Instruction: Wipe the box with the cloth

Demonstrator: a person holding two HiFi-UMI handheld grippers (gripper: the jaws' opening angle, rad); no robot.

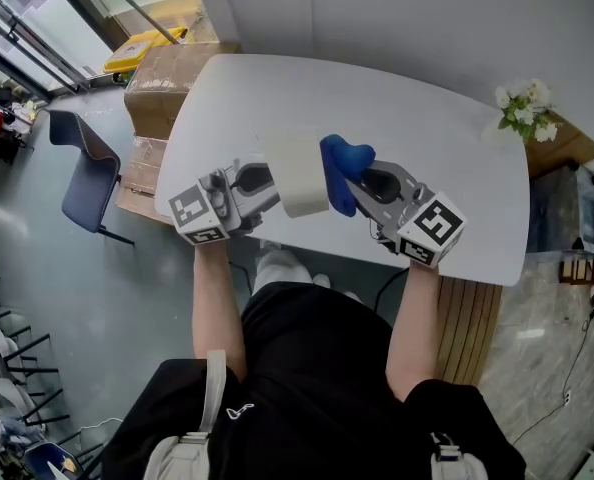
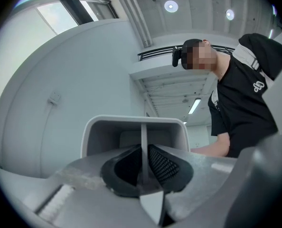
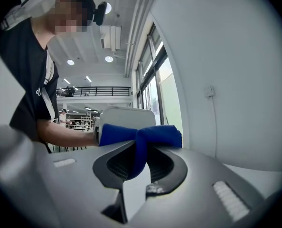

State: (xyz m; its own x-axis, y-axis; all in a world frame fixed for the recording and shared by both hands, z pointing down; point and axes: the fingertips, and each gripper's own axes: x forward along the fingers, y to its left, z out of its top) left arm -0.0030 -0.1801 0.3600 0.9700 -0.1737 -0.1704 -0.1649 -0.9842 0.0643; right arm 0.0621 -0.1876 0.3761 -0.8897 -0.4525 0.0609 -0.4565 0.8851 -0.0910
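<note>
Left tongs are closed on a thin wall of the white, open-topped rectangular box, which is held over the near part of the white rounded worktop. In the left gripper view that wall stands edge-on between the jaws. Right tongs are clamped on the blue cloth. The cloth lies against the box's right side. The right gripper view shows the cloth bunched between the jaws, with the box directly behind it.
</note>
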